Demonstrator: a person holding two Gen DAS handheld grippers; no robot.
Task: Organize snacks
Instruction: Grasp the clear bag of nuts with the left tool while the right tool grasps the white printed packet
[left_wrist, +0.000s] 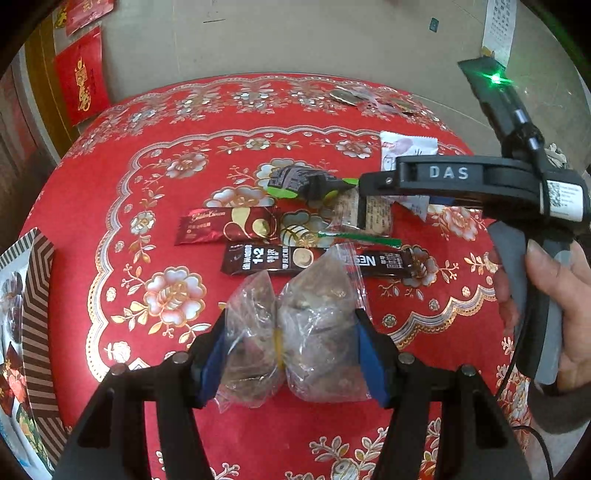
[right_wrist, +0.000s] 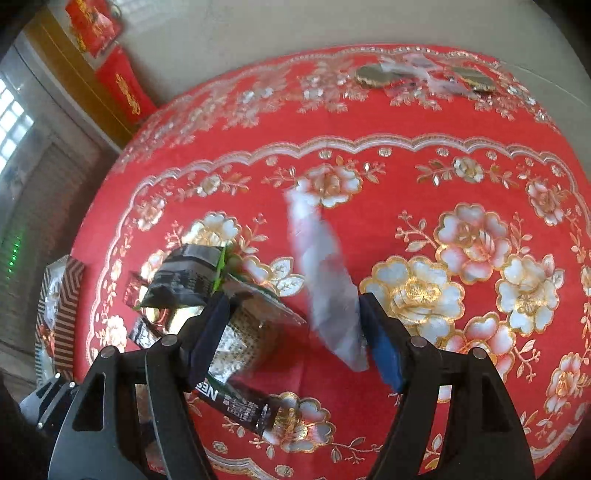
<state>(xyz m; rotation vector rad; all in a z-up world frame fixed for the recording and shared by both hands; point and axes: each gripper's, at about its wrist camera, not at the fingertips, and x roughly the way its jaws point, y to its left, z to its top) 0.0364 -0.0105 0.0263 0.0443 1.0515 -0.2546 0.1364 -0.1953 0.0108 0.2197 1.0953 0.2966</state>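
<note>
My left gripper (left_wrist: 291, 350) is shut on a clear plastic bag of brown snacks (left_wrist: 295, 325), both blue pads pressing its sides above the red floral tablecloth (left_wrist: 147, 192). My right gripper (right_wrist: 291, 306) stands open. A blurred white packet (right_wrist: 325, 288) hangs beside its right pad, and the left pad is well clear of it. In the left wrist view, the right gripper (left_wrist: 373, 184) reaches in from the right over the white packet (left_wrist: 406, 147). On the cloth lie a black and green packet (left_wrist: 295, 181), a dark red packet (left_wrist: 229, 225), a brown coffee stick (left_wrist: 317, 260) and a clear biscuit packet (left_wrist: 369, 214).
A brown striped box (left_wrist: 37, 314) sits at the table's left edge. Several small wrapped items (left_wrist: 351, 96) lie near the far edge. A person's hand (left_wrist: 554, 295) holds the right gripper's handle. Red paper banners (left_wrist: 81, 85) hang on the wall behind.
</note>
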